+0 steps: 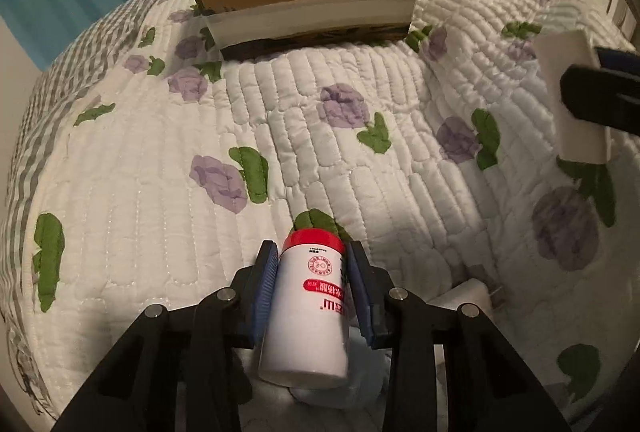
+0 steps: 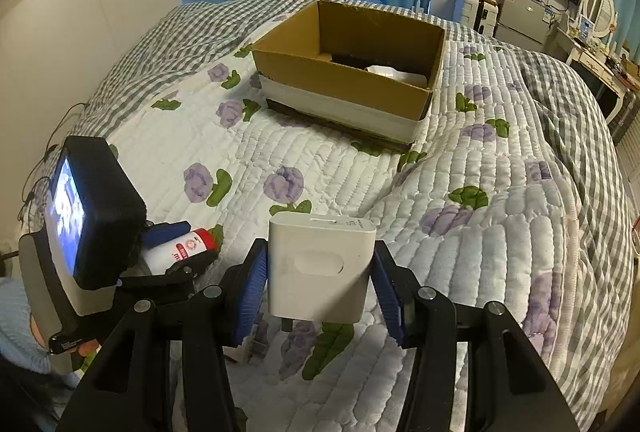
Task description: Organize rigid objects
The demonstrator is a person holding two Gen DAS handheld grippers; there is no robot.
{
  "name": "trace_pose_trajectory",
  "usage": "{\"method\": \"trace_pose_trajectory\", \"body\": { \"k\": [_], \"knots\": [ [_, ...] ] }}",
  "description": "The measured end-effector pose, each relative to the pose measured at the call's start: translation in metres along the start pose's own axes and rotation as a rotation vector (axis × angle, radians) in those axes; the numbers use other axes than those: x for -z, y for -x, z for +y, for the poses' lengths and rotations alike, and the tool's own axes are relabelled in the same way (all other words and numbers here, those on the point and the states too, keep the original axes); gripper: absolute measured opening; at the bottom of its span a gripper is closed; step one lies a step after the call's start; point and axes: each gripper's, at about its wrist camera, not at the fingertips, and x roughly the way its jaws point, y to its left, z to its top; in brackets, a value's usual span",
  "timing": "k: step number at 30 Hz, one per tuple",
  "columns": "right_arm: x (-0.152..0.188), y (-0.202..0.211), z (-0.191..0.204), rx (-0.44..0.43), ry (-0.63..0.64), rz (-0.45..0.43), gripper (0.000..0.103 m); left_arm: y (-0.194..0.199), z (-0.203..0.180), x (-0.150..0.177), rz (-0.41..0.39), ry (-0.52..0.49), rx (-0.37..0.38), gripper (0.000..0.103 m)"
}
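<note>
Quilted bed, box contents half-hidden; left gripper clamping bottle, right gripper clamping charger

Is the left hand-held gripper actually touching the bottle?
Touching. The left wrist view shows the left hand-held gripper with both blue pads pressed against the white bottle.

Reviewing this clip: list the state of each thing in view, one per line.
Left claw: shut on white bottle.
White bottle: red cap on, held above the quilt.
Right claw: shut on white charger.
White charger: held, lifted.
Cardboard box: open, some items inside.
</note>
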Motion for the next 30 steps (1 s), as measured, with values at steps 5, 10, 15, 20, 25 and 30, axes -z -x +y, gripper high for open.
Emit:
{"method": "trace_pose_trajectory", "body": {
  "k": [5, 10, 15, 20, 25, 30],
  "knots": [
    [-0.004, 0.008, -0.001, 0.007, -0.002, -0.026, 0.051, 0.035, 0.007, -0.019, -0.098, 0.033, 0.040, 0.034],
    [-0.020, 0.018, -0.003, 0.025, 0.005, -0.062, 0.051, 0.071, 0.019, -0.054, -0.217, 0.066, 0.057, 0.032],
    [-0.052, 0.024, -0.010, 0.051, 0.023, -0.104, 0.051, 0.095, 0.039, -0.099, -0.312, 0.094, 0.062, 0.029],
    [-0.099, 0.027, -0.017, 0.064, 0.036, -0.163, 0.051, 0.098, 0.060, -0.152, -0.375, 0.120, 0.052, 0.002],
    [-0.143, 0.015, -0.030, 0.068, 0.031, -0.189, 0.051, 0.080, 0.071, -0.209, -0.380, 0.123, 0.084, 0.002],
    [-0.176, -0.018, -0.053, 0.062, 0.000, -0.168, 0.051, 0.038, 0.072, -0.248, -0.322, 0.123, 0.110, 0.002]
  ]
}}
